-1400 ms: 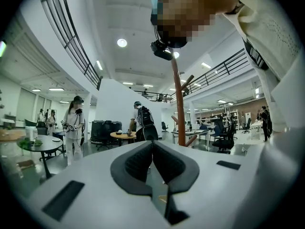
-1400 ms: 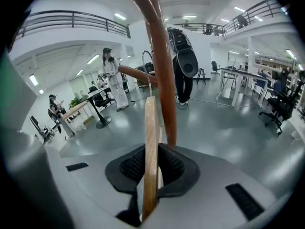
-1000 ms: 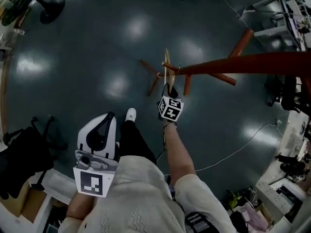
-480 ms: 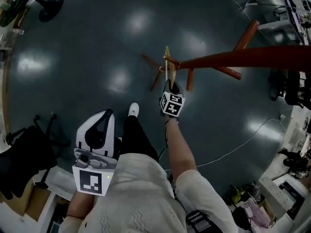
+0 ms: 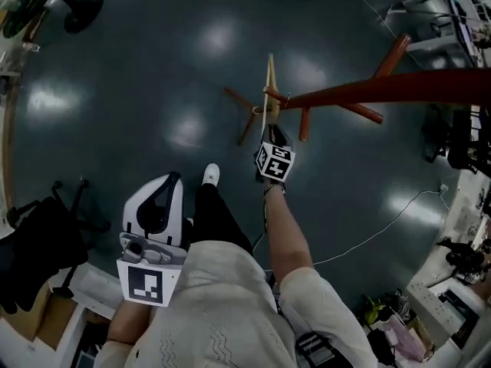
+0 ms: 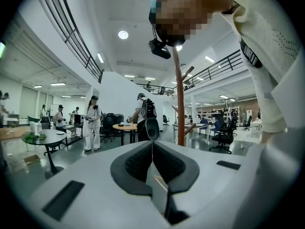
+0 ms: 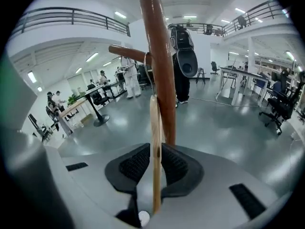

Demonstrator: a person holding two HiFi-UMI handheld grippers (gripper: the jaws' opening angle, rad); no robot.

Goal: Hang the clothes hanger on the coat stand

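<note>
Left gripper (image 5: 170,181) tucked low against the torso, elbow bent, fingers (image 6: 143,159) pressed together with nothing between them. Right arm stretched forward, right gripper (image 5: 270,134) pointing away from the body, fingers (image 7: 138,168) clamped on the hanger (image 7: 155,128) edge.

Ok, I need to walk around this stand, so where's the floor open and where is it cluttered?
Open floor spreads left of the coat stand, up to the black pedestal base at top left. Crowded: the right edge, with benches and a cable, and the lower left, with a black chair.
</note>
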